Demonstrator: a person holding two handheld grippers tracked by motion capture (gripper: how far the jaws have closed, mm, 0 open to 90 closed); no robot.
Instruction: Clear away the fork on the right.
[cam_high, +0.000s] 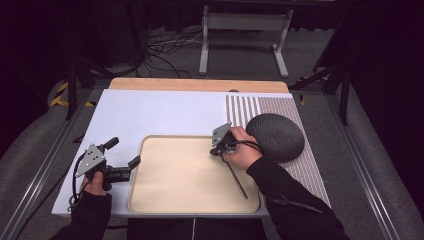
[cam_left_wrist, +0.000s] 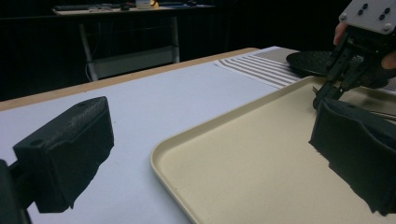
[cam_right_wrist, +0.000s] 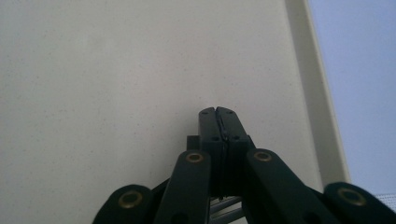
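Gripping thin metal tongs (cam_high: 237, 178) at the tray's (cam_high: 165, 200) three o'clock, the right gripper (cam_high: 220, 148) holds them squeezed shut, empty.

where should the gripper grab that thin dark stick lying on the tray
Best near one end, from straight above, jaws across its width: the stick is thin and lies flat on the tray. The right gripper is already shut on its far end, pointing down. The near end lies free.

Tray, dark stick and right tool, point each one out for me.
tray (cam_high: 170, 175), high view, bare middle of its floor.
dark stick (cam_high: 237, 181), high view, mid-shaft on the tray.
right tool (cam_right_wrist: 218, 116), right gripper view, between its closed tips.
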